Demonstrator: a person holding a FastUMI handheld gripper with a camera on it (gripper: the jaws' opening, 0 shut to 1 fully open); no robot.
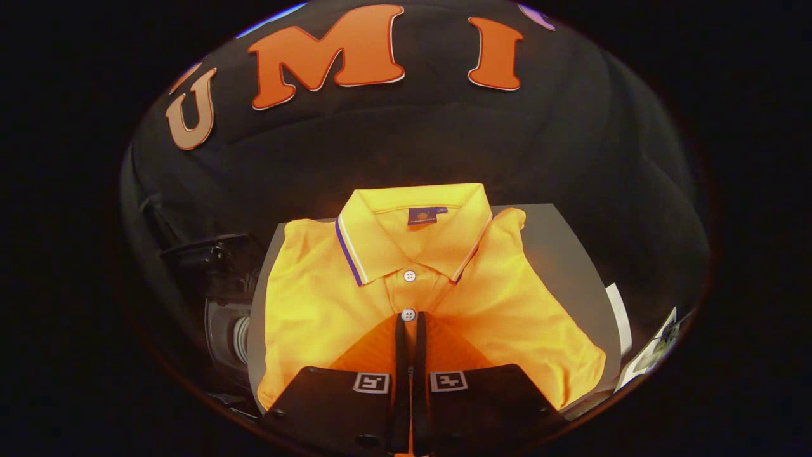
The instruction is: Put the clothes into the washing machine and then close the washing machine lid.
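the gripper (410, 330) sits low over a folded orange polo shirt (317, 298), its two fingers drawn nearly together with only a thin strip of the shirt's placket showing between them; whether they are truly pinching fabric or just resting closed on it cannot be told from this angle. the fingertips end right at the lower white button (408, 314), with the collar (412, 235) and its small blue label just beyond them. the shirt lies neatly folded on a grey surface (558, 254), which could be a table or the washer's top; that is unclear. to the left, near the shirt's edge, a dark machine body (216, 266) with a pale round part shows, possibly the washing machine, though too little is seen to be sure. a few white papers (653, 349) lie off to the right. judging by this, the task is at its very start: the garment is not yet lifted, nothing is in the drum, and loading plus closing the lid are all left to do.
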